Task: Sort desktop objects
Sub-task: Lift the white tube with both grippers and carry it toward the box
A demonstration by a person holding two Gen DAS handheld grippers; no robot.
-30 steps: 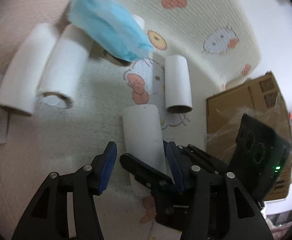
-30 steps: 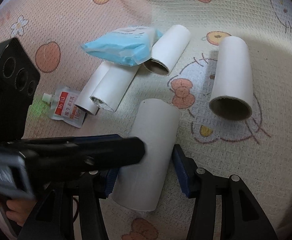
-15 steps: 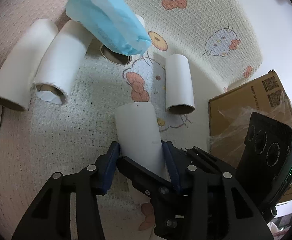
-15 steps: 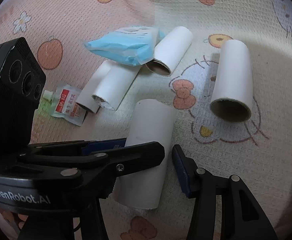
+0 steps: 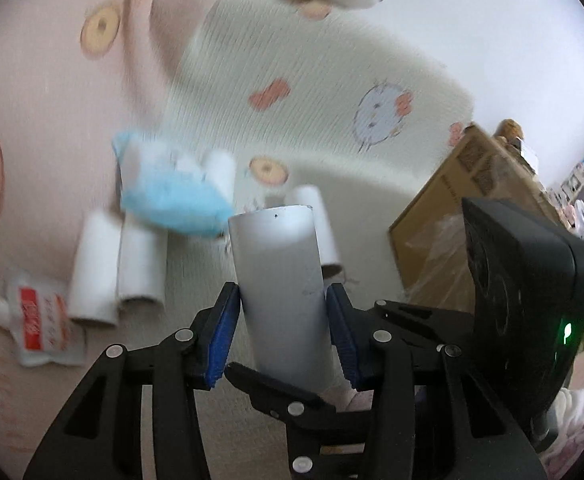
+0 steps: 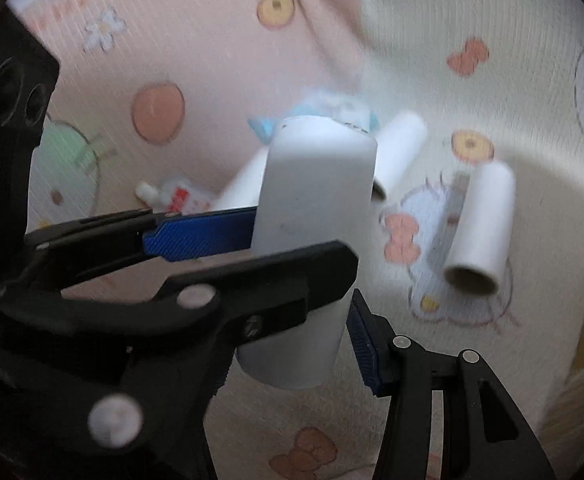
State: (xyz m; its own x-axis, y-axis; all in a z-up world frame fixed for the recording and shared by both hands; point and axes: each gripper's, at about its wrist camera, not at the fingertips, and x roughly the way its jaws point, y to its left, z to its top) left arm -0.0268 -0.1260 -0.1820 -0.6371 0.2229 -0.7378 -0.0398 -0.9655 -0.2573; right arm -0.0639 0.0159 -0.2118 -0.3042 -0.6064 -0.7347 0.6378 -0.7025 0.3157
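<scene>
So both grippers pinch the big white cardboard tube [image 5: 280, 288]: left gripper [image 5: 280, 332] fingers clamp its sides, right gripper [image 6: 292, 312] fingers grip it too, lifted off the cartoon-print blanket [image 5: 331, 128].

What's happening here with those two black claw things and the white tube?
A person is tidying a cartoon-print cloth using a handheld gripper in each hand. Both the left gripper and the right gripper are clamped on one white tube, which tilts up off the cloth. More tubes, a blue pack and a small sachet lie on the cloth.
</scene>
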